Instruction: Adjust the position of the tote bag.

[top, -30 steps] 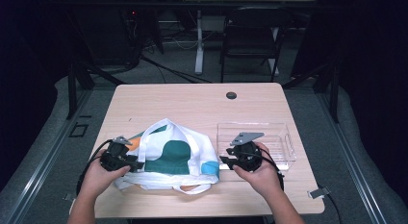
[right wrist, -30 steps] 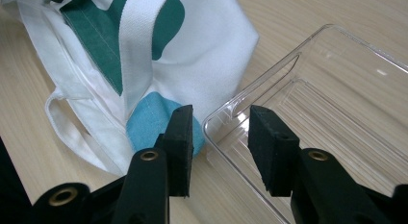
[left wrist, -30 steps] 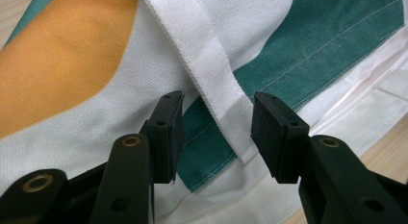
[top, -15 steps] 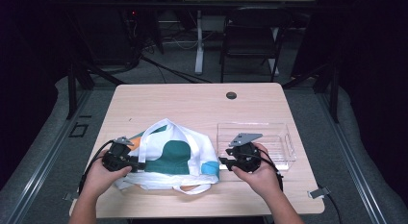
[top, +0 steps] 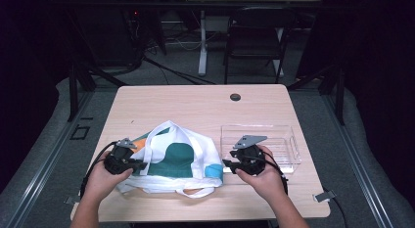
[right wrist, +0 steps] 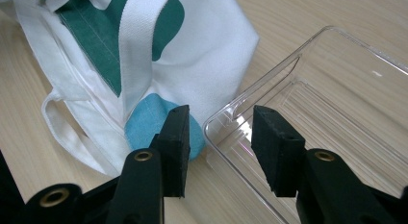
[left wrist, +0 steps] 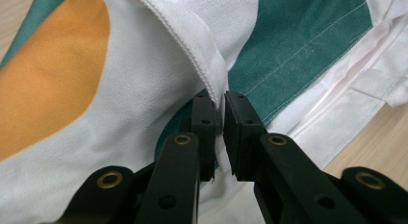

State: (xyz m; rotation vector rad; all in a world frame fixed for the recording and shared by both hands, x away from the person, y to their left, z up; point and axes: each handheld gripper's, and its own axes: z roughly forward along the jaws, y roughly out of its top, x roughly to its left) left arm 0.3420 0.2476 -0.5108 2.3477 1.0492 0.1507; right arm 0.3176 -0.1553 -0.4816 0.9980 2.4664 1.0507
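Note:
A white cloth bag (top: 181, 159) with green, orange and blue patches lies flat on the table's near half. My left gripper (top: 142, 165) is at its left edge. In the left gripper view its jaws have just been closing and now pinch the bag's white hem (left wrist: 192, 36), so the left gripper (left wrist: 222, 108) is shut on it. My right gripper (top: 226, 164) sits at the bag's right edge beside a clear plastic tray (top: 293, 149). In the right gripper view its jaws (right wrist: 220, 132) have been opening a little and stand apart over the tray's corner (right wrist: 288, 65), pressing on nothing.
The wooden table (top: 195, 110) has a round cable hole (top: 235, 97) near its far edge. A dark chair (top: 257, 42) and cables stand on the floor beyond. The bag's loose handles (top: 195, 191) lie toward the near edge.

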